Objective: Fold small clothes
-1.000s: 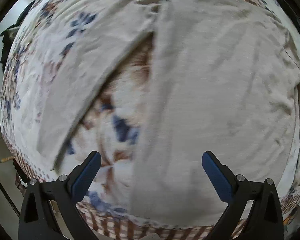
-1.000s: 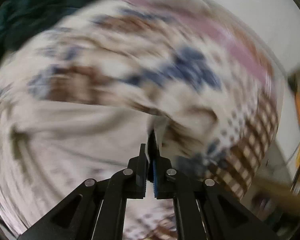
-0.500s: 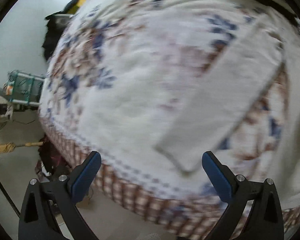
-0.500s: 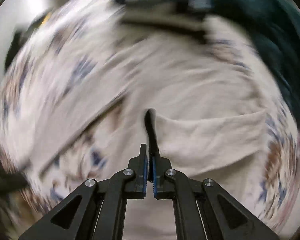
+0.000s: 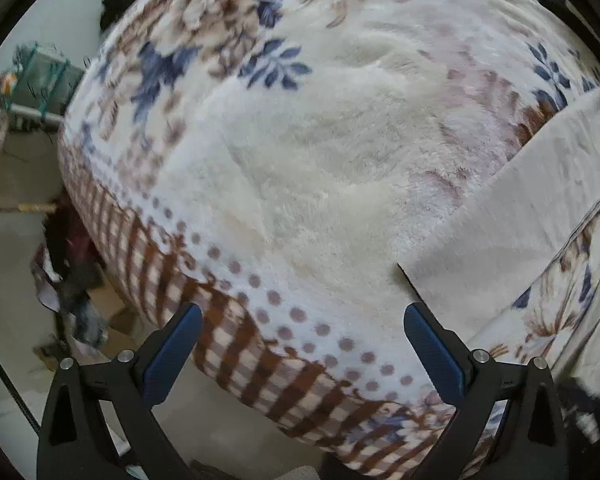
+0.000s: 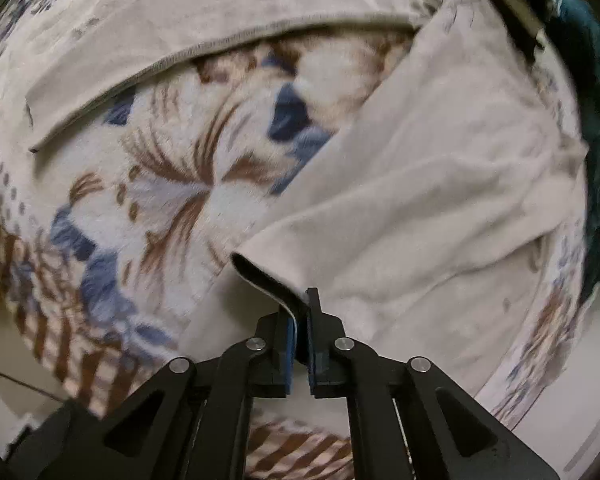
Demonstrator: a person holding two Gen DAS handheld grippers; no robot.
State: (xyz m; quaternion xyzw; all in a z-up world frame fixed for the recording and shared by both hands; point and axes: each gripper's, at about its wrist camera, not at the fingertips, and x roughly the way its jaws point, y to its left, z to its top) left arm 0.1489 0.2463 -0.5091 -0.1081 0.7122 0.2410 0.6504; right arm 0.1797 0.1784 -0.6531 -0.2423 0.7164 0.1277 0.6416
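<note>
A beige long-sleeved garment (image 6: 440, 184) lies spread on a flowered fleece blanket (image 6: 168, 196). My right gripper (image 6: 299, 316) is shut on the garment's folded hem edge and lifts it slightly off the blanket. One beige sleeve (image 6: 204, 28) stretches across the top of the right wrist view. In the left wrist view the sleeve (image 5: 512, 220) lies at the right, its cuff end just beyond my right blue fingertip. My left gripper (image 5: 300, 336) is open and empty above the blanket (image 5: 320, 152) near the bed's edge.
The bed's checkered blanket border (image 5: 236, 328) drops to a pale floor (image 5: 8, 248). Dark clutter (image 5: 72, 264) lies on the floor at the left. A dark teal cloth (image 6: 596, 128) lies at the right edge of the bed.
My left gripper has swung left, so the garment body left its view and only the sleeve remains at the right. My right gripper kept hold of the hem and moved over the garment.
</note>
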